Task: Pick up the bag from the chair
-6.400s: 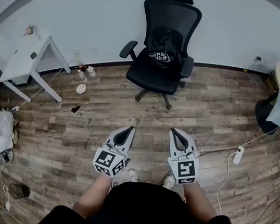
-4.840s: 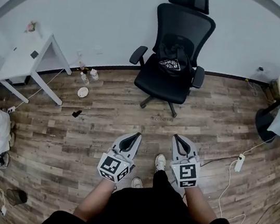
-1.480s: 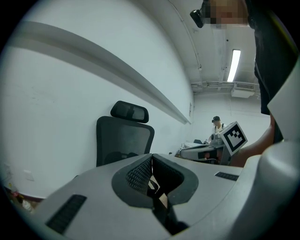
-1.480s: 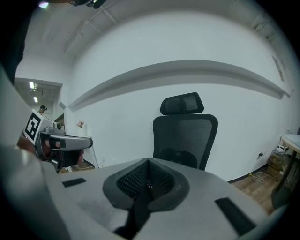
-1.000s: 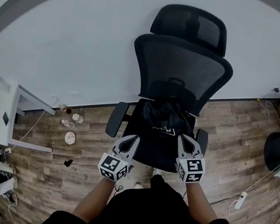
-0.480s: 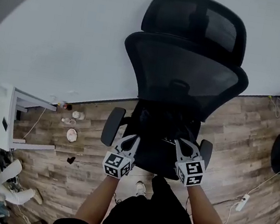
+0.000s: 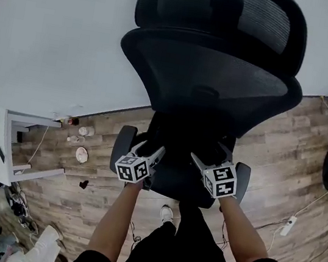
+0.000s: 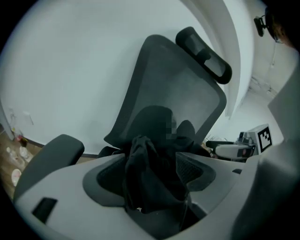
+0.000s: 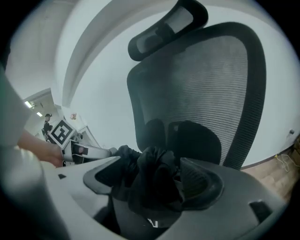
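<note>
Both grippers were at the chair (image 7: 210, 73), pointing down toward the seat (image 7: 174, 184) between the armrests. Left gripper (image 7: 150, 151): jaws had just been opening and stood wide apart. In the left gripper view a bunched fold of the black bag (image 8: 140, 159) rose between them. The right-hand pad was partly clear of the cloth, and no pinch could be made out, so it was noted as released. Right gripper (image 7: 209, 154): jaws likewise had just been opening and stood spread. In the right gripper view a gathered hump of the bag (image 9: 157, 164) sat between them, loose rather than clamped. The bag lay on the seat against the foot of the mesh backrest (image 9: 206, 84), below the headrest (image 9: 164, 26). From the head view it was only a dark mass between the two grippers, hard to separate from the black seat. Each gripper showed in the other's view, close alongside, with the bag between them. Around the chair were wood floor (image 7: 297, 148), a white wall (image 7: 53, 48) behind, and a white table (image 7: 7, 146) at the left.
</note>
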A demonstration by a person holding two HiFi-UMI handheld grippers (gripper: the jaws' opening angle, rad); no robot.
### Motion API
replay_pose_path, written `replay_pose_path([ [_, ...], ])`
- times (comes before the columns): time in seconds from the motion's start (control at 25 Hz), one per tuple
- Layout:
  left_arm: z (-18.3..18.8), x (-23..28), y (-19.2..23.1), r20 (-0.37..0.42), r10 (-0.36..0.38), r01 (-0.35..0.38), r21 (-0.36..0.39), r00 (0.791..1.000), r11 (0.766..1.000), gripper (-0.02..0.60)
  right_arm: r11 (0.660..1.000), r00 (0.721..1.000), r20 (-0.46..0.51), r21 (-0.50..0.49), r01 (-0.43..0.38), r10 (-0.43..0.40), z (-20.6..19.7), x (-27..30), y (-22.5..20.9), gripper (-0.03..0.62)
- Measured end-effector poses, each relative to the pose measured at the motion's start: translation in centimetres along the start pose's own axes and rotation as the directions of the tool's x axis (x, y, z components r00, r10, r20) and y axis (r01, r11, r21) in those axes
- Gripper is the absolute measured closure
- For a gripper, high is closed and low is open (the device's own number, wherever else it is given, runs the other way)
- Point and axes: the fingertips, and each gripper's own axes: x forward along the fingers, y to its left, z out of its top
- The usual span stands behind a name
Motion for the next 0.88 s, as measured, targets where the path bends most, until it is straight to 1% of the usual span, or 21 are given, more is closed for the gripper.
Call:
replay_pose_path([
  [0.08,-0.5,1.5,0.9,-0.047,0.009,-0.008,0.023,0.999,1.0,0.241,0.999,0.998,-0.039,0.025,-0.039,0.04,-0.5,1.5,-0.5,0.209],
  [0.12,-0.7,2.2,1.3,-0.062,0.006,-0.005,0.022,0.998,1.0,0.238,0.998,0.996,-0.063,0.035,-0.06,0.062,-0.7,2.3,-0.7,0.198],
  [0.28,-0.5,4.3,2.1,-0.074,-0.035,0.032,-0.041,0.997,0.999,0.236,0.99,0.976,-0.169,0.063,-0.125,0.134,-1.9,4.9,-1.2,0.183],
  [0.36,-0.6,5.5,2.0,-0.101,-0.061,0.057,-0.042,0.993,0.997,0.238,0.988,0.968,-0.2,0.063,-0.139,0.149,-2.0,6.0,-1.2,0.183],
  [0.44,-0.6,6.4,1.8,-0.12,-0.068,0.063,-0.04,0.99,0.997,0.239,0.989,0.964,-0.222,0.06,-0.138,0.148,-1.9,6.8,-1.1,0.184],
  [0.48,-0.6,6.6,1.5,-0.118,-0.062,0.058,-0.037,0.991,0.998,0.275,0.99,0.962,-0.232,0.057,-0.13,0.14,-1.9,6.9,-1.2,0.186],
  [0.52,-0.4,6.7,1.1,-0.107,-0.055,0.052,-0.033,0.993,0.998,0.379,0.991,0.963,-0.239,0.056,-0.118,0.128,-1.9,6.9,-1.3,0.214],
  [0.56,-0.2,6.7,0.6,-0.091,-0.053,0.051,-0.027,0.994,0.998,0.447,0.994,0.964,-0.241,0.053,-0.099,0.109,-1.9,6.7,-1.5,0.291],
  [0.6,0.0,6.5,0.0,-0.072,-0.058,0.057,-0.014,0.996,0.998,0.486,0.996,0.968,-0.237,0.047,-0.077,0.086,-1.7,6.5,-1.7,0.36],
  [0.68,0.9,5.8,-1.1,-0.031,-0.072,0.073,0.043,0.997,0.996,0.503,0.999,0.977,-0.21,0.02,-0.039,0.042,-1.2,5.7,-1.9,0.419],
  [0.76,2.2,4.5,-2.1,0.017,-0.093,0.091,0.101,0.996,0.991,0.508,1.0,0.988,-0.153,-0.017,-0.013,0.011,-0.2,4.6,-2.0,0.45],
  [0.8,2.9,3.7,-2.5,0.044,-0.106,0.101,0.113,0.993,0.989,0.509,0.999,0.993,-0.119,-0.037,-0.004,-0.001,0.2,3.8,-1.9,0.459],
  [0.88,3.8,1.9,-3.2,0.086,-0.129,0.119,0.112,0.988,0.986,0.511,0.997,0.998,-0.065,-0.077,0.015,-0.02,0.9,2.3,-1.6,0.471],
])
